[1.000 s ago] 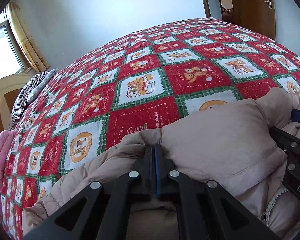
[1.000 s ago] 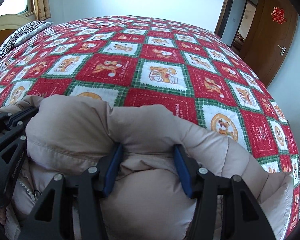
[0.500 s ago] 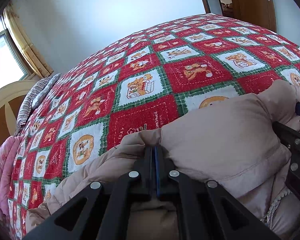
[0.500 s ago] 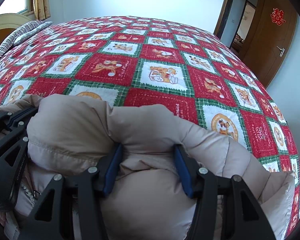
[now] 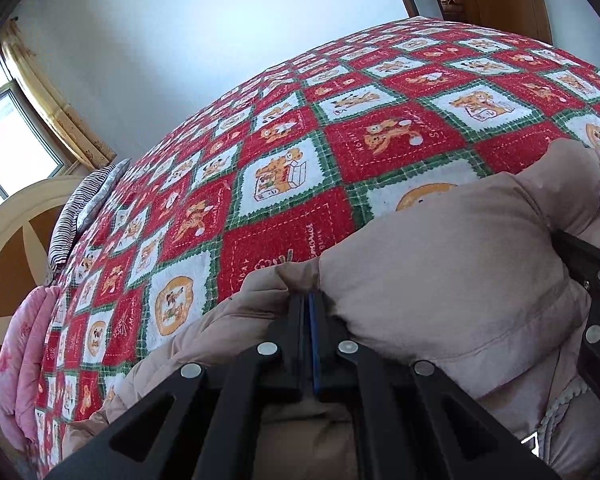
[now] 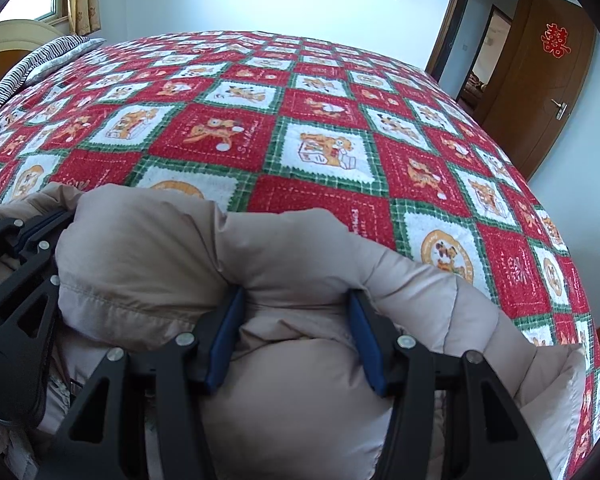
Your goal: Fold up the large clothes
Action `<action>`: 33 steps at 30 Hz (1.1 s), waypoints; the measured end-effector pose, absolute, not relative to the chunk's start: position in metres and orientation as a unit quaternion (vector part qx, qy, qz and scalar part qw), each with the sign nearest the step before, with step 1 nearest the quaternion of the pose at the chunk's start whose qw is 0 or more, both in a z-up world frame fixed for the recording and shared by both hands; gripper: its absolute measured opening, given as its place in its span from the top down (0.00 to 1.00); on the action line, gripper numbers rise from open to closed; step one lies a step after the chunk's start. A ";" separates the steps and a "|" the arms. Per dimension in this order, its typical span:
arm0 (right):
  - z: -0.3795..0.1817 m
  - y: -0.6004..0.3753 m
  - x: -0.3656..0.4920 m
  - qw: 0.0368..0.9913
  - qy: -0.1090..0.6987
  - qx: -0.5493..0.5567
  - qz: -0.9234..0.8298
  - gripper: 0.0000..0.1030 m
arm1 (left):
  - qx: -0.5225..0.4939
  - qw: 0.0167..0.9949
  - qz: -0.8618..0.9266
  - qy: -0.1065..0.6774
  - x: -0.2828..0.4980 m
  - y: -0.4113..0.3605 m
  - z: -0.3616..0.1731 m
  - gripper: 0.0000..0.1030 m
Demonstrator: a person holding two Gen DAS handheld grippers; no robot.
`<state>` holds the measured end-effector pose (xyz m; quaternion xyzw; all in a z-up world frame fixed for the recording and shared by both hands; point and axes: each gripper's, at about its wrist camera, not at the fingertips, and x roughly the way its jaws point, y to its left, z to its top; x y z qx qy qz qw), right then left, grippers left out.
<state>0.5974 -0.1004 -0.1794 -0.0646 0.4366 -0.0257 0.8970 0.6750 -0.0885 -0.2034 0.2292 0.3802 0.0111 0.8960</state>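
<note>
Where jacket [image 6: 284, 400] bulges, patchwork bedspread [image 6: 324, 152] behind

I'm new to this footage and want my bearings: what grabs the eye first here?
The red, white and green patchwork bedspread fills most of both views. In front lies a puffy beige jacket, bunched at the near edge of the bed. The left gripper is pinched shut on a fold of it, and the right gripper clamps a thick roll of it.
</note>
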 end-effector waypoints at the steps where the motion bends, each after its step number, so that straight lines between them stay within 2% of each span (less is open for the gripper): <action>1: -0.179 -0.101 0.597 0.897 0.437 -0.064 -0.025 0.45 | 0.226 0.897 0.010 0.380 0.675 -0.088 -0.203 0.98; 15: -0.179 -0.101 0.598 0.897 0.437 -0.063 -0.022 0.45 | 0.268 0.886 0.025 0.377 0.675 -0.100 -0.205 0.98; 18: -0.177 -0.104 0.600 0.896 0.441 -0.058 -0.014 0.44 | 0.253 0.887 0.011 0.386 0.674 -0.092 -0.185 0.97; 21: -0.166 -0.115 0.597 0.894 0.445 -0.049 0.022 0.36 | 0.205 0.904 0.007 0.375 0.657 -0.070 -0.148 0.97; 23: -0.151 -0.130 0.582 0.900 0.434 -0.026 0.028 0.25 | 0.181 0.912 -0.002 0.369 0.633 -0.051 -0.126 0.97; 27: -0.127 -0.153 0.546 0.909 0.415 -0.026 0.023 0.19 | 0.181 0.914 -0.005 0.364 0.573 -0.018 -0.114 0.97; 33: -0.119 -0.197 0.459 0.907 0.418 -0.055 0.021 0.12 | 0.149 0.906 -0.001 0.396 0.475 0.038 -0.134 0.97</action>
